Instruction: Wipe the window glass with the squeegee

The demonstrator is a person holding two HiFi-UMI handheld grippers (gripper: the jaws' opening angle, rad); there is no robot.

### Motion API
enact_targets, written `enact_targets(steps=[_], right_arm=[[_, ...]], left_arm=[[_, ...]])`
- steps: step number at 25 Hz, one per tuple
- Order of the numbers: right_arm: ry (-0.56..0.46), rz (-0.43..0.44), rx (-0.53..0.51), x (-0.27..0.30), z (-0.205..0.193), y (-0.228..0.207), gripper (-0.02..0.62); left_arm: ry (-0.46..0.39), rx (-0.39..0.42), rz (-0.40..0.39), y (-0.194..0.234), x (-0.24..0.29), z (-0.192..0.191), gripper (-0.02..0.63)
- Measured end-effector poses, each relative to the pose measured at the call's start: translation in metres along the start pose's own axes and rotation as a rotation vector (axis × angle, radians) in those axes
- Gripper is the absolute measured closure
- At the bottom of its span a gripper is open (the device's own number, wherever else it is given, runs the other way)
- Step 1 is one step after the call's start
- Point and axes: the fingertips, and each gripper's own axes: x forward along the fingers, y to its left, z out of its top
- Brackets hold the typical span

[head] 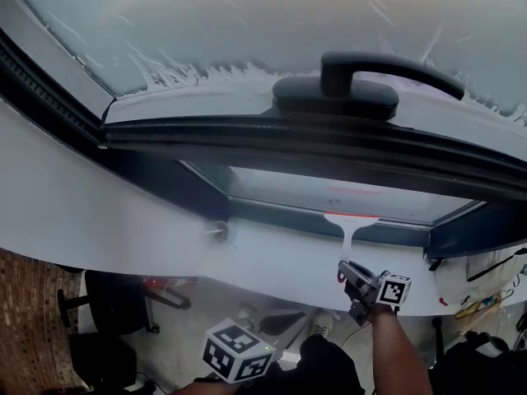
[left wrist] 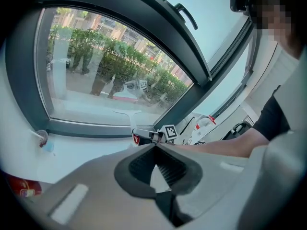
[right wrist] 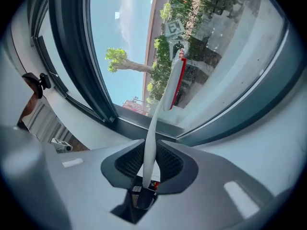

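The squeegee lies with its blade on the lower window glass, just above the bottom frame, and its handle runs down across the sill into the closed jaws of the right gripper, while the window handle sits on the sash above. The left gripper hangs lower and to the left, well apart from the glass, its jaw tips together on nothing. A small cup stands on the sill left of the squeegee, with a chair on the floor below

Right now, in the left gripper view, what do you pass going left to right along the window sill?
small cup → squeegee → right gripper holding it → white bottle with a red tip
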Motion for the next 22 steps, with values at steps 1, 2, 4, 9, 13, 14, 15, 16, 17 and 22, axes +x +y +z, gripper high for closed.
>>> enact_targets(steps=[1, 2, 4, 9, 13, 14, 15, 16, 17, 22], right_arm=[[0.003, -0.004, 0.008, 0.001, -0.002, -0.005, 0.497], [0.008, -0.008, 0.015, 0.002, -0.004, -0.011, 0.497], [0.023, -0.028, 0.019, 0.003, -0.009, -0.027, 0.497], [0.02, -0.047, 0.023, 0.009, -0.015, -0.055, 0.497], [0.024, -0.142, 0.127, 0.007, -0.032, -0.093, 0.497], [0.021, -0.172, 0.188, 0.005, -0.039, -0.102, 0.497], [0.021, -0.168, 0.205, 0.006, -0.042, -0.106, 0.497], [0.026, -0.138, 0.176, 0.01, -0.042, -0.107, 0.497], [0.033, -0.112, 0.141, 0.013, -0.042, -0.108, 0.497], [0.042, -0.154, 0.201, 0.013, -0.054, -0.126, 0.497]], left_arm=[[0.0, -0.003, 0.0, 0.002, 0.002, -0.001, 0.605], [0.002, -0.006, 0.0, 0.004, 0.003, -0.003, 0.605], [0.007, -0.008, 0.0, 0.007, 0.007, -0.006, 0.605], [0.013, -0.004, 0.006, 0.018, 0.011, -0.011, 0.605], [0.025, -0.01, 0.013, 0.027, 0.014, -0.022, 0.605], [0.03, -0.012, 0.016, 0.029, 0.014, -0.026, 0.605], [0.033, -0.013, 0.019, 0.031, 0.014, -0.029, 0.605], [0.035, -0.013, 0.024, 0.033, 0.014, -0.031, 0.605], [0.036, -0.011, 0.028, 0.035, 0.013, -0.033, 0.605], [0.027, -0.004, 0.048, 0.046, 0.01, -0.039, 0.605]])
